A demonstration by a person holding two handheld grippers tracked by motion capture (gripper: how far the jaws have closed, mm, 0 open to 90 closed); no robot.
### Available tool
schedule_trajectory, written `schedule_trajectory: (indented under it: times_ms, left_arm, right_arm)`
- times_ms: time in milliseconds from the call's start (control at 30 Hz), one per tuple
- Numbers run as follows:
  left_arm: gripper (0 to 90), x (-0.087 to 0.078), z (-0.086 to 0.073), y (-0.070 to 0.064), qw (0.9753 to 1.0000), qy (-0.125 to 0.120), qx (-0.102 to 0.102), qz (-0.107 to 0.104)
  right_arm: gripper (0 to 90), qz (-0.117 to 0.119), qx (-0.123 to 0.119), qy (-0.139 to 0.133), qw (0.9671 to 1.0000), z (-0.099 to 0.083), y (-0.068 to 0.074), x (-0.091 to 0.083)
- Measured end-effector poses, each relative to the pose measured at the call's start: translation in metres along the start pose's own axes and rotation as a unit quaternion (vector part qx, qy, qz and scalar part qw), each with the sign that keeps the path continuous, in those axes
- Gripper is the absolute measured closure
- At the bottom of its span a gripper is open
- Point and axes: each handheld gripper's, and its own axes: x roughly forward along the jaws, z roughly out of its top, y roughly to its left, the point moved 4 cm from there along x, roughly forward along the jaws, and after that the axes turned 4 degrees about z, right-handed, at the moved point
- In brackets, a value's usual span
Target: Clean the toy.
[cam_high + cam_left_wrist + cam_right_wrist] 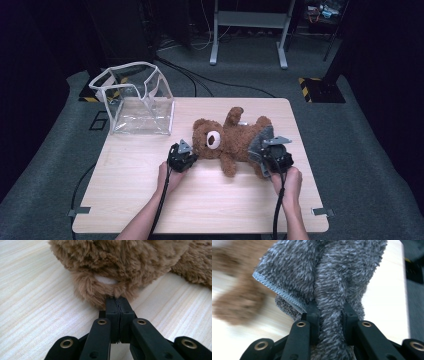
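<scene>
Forearms entering from the near edge of the counter (150, 200), one gripper in each hand. Right gripper (275, 156) clamped on a thick fold of the grey garment (322, 272) — jaws held apart by the bunched fleece between them, stitched hem hanging just left of the grip. Left gripper (117, 302) pressed together, tips touching the fur at the teddy bear's (230, 140) ear (100, 288); hard to say whether any fur is actually caught or the jaws merely rest against it.

Bear lying on its back across the middle of the counter, head toward the left gripper, grey garment around its lower body on the right. Judged step: pulling the garment off the legs while the head is anchored. Best done with a slow, steady pull along the body line, away from the head, not upward — otherwise the whole bear likely lifts or slides. Worth regripping the ear deeper for a firmer hold, since a pinch at the fur tips would probably slip. Better also to keep the fold deep in the right jaws.

Farther back, at the left rear corner, a clear plastic bag (137, 100) standing open, well apart from the bear.
</scene>
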Motion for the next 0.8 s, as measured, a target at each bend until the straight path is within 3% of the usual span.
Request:
schedule_trajectory:
  times_ms: [133, 233, 433, 567, 633, 733, 800]
  left_arm:
    - [90.0, 0.000, 0.000, 0.000, 1.0000, -0.001, -0.003, 0.003]
    - [90.0, 0.000, 0.000, 0.000, 1.0000, -0.001, -0.003, 0.003]
    - [90.0, 0.000, 0.000, 0.000, 1.0000, 0.003, -0.002, 0.000]
    - [90.0, 0.000, 0.000, 0.000, 1.0000, 0.002, -0.002, 0.004]
    - [89.8, 0.000, 0.000, 0.000, 0.9999, 0.002, -0.004, 0.009]
    - [67.2, 0.000, 0.000, 0.002, 0.9999, 0.004, -0.013, 0.002]
    - [51.7, -0.001, 0.000, 0.000, 0.9998, 0.009, -0.010, 0.013]
  right_arm:
    - [73.5, 0.005, -0.032, 0.014, 0.9994, 0.000, 0.024, 0.019]
    - [73.6, -0.003, -0.040, 0.026, 0.9989, -0.010, 0.028, 0.034]
    - [74.0, -0.014, -0.031, 0.034, 0.9989, -0.027, 0.014, 0.028]
    - [73.8, -0.021, -0.013, 0.032, 0.9992, -0.035, -0.001, 0.018]
    - [73.6, -0.011, 0.005, 0.026, 0.9996, -0.036, -0.004, 0.014]
    - [73.3, -0.007, 0.012, 0.017, 0.9998, -0.033, -0.005, 0.009]
    - [73.2, -0.011, 0.012, 0.015, 0.9998, -0.030, -0.006, 0.008]
